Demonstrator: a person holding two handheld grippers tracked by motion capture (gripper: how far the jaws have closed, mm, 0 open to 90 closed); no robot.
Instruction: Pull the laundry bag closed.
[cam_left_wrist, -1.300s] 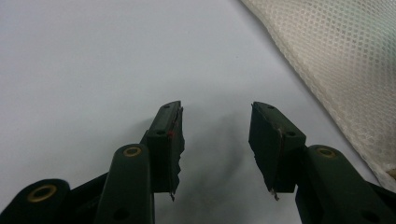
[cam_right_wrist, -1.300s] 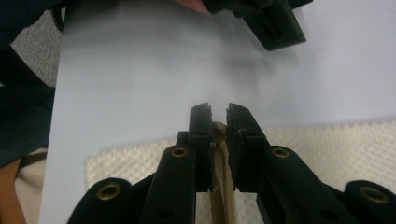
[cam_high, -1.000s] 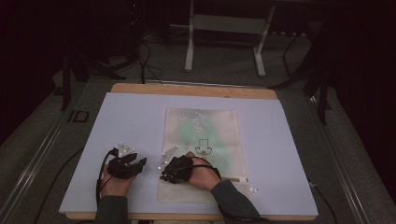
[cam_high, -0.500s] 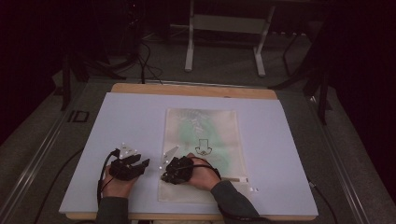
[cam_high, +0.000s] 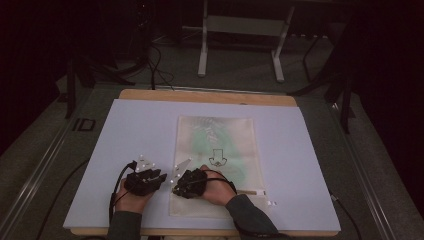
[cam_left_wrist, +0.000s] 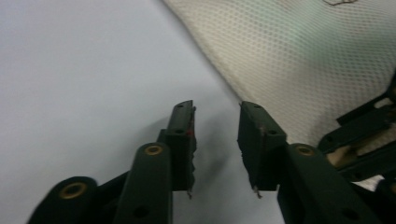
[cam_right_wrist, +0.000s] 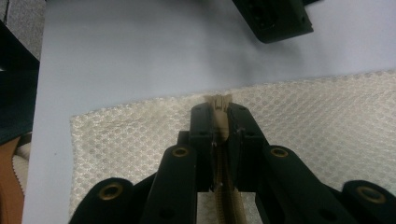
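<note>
Mesh bag (cam_high: 220, 160) flat, long axis front-back; R gripper (cam_right_wrist: 219, 119) fingers clamped on zipper (cam_right_wrist: 219, 103), L gripper (cam_left_wrist: 217, 123) fingers half-open, empty.

The right gripper (cam_right_wrist: 218, 122) hides the mesh bag's (cam_right_wrist: 327, 121) zipper pull.

Cream mesh bag (cam_high: 216, 165), flat on white tabletop (cam_high: 130, 130), long side running away from person. Green item and black print visible through honeycomb mesh. Beige zipper end (cam_right_wrist: 219, 105) pinched at near-left corner.

White table (cam_high: 130, 125), mesh bag (cam_high: 227, 132) flat
</note>
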